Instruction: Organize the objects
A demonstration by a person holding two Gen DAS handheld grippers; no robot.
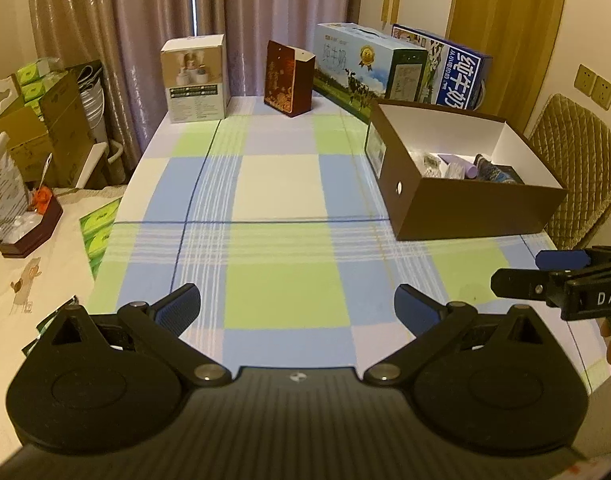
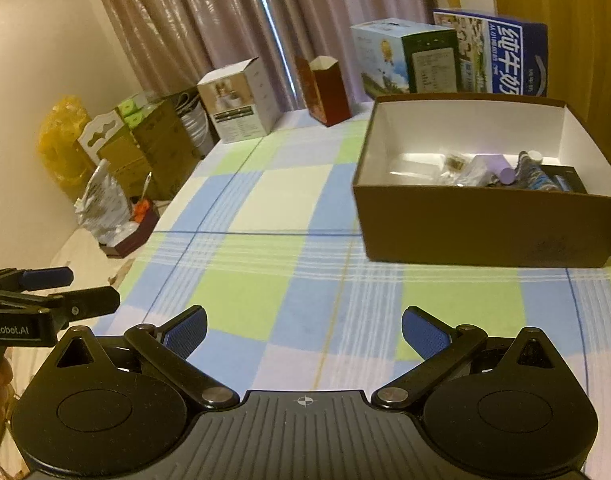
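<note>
Hovering over checked cloth (image 1: 273,184): left gripper (image 1: 297,308) and right gripper (image 2: 303,330), both spread, nothing held — brown box (image 2: 481,228) ahead-right of both, small items inside; cartons (image 1: 195,78) far ahead by the curtain

Dim, warm yellowish indoor light throughout. Thin bright slit of daylight between the curtains (image 1: 153,20) beyond the far edge of the counter (image 1: 273,184). Soft overall, slightly blurred. Strong fisheye bending toward the edges, dark vignetted corners. White glare inside the brown box (image 2: 465,136).
</note>
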